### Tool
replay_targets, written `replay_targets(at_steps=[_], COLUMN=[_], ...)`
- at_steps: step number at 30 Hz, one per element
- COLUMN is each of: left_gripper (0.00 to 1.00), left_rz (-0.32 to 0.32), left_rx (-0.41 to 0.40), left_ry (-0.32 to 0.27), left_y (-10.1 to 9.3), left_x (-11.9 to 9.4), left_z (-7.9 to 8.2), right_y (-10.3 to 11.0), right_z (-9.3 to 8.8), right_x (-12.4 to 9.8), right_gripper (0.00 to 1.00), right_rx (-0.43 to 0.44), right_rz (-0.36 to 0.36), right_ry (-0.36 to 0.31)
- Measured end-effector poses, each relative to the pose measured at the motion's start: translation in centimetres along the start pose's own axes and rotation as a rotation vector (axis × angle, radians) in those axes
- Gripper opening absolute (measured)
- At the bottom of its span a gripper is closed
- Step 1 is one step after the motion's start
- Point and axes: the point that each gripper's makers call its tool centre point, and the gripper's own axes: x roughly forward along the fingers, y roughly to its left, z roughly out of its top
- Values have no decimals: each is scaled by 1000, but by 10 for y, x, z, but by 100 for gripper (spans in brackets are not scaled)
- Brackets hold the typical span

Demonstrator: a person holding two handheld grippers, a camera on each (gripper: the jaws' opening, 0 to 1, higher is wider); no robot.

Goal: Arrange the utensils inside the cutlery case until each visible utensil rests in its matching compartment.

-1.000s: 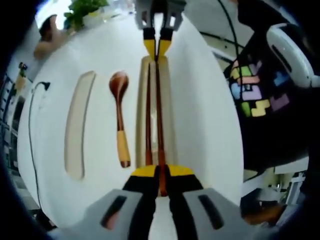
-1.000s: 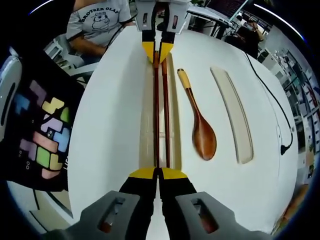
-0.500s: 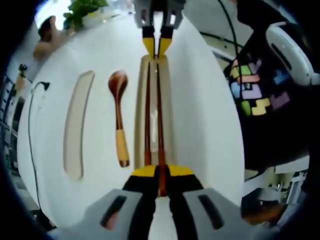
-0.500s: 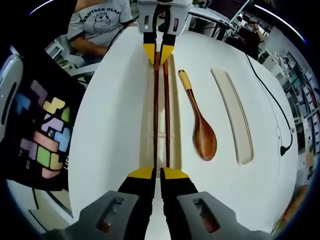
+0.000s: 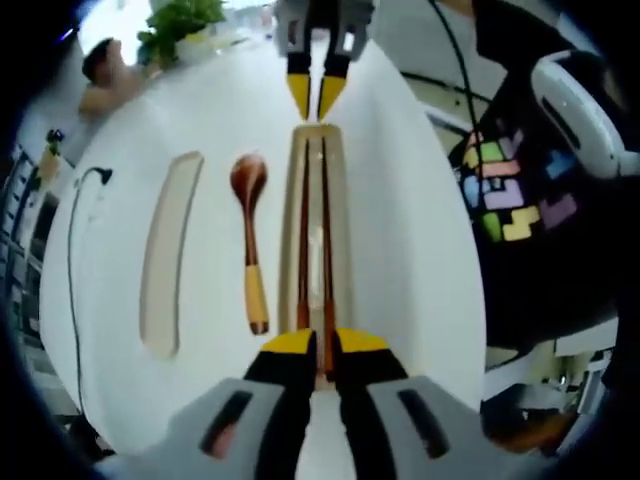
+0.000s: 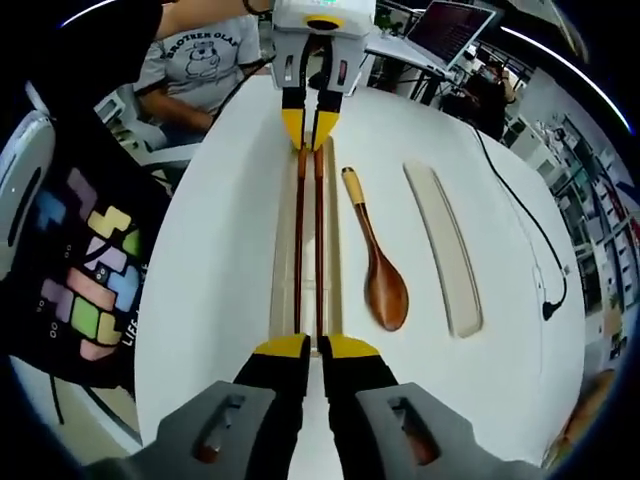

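Two dark red chopsticks lie side by side in the long pale wooden case slot. A wooden spoon with a yellow handle end lies on the white table beside the slot. Beyond the spoon lies a second pale, empty slot piece. My left gripper stands at one end of the chopsticks, jaws slightly apart. My right gripper faces it at the other end, jaws slightly apart, just off the chopstick tips.
The white table drops off close beside the case. A dark bag with coloured blocks hangs past that edge. A black cable runs along the far side. A seated person, a laptop and a plant stand at the table's ends.
Both grippers have drawn back and up from the chopsticks and their jaws have parted a little. The chopsticks now lie straight in the slot; spoon unmoved.
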Motion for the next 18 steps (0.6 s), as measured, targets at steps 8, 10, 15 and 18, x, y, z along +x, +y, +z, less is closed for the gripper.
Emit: replay_targets(at_steps=[8, 10, 15, 18], left_gripper=[7, 6, 6, 6], left_rz=[62, 71, 89, 113], left_rx=[-33, -36, -42, -41], left_ry=[-39, -44, -63, -75], left_y=[17, 20, 30, 38], left_x=[-5, -4, -2, 0], left_z=[6, 8, 15, 19], right_y=[-14, -19, -30, -38], right_z=[-1, -2, -3, -2], right_x=[-5, -5, -6, -6], right_gripper=[6, 6, 6, 7], right_rx=[14, 16, 28, 41], right_rz=[-40, -50, -64, -73], right_ry=[-40, -45, -52, -66])
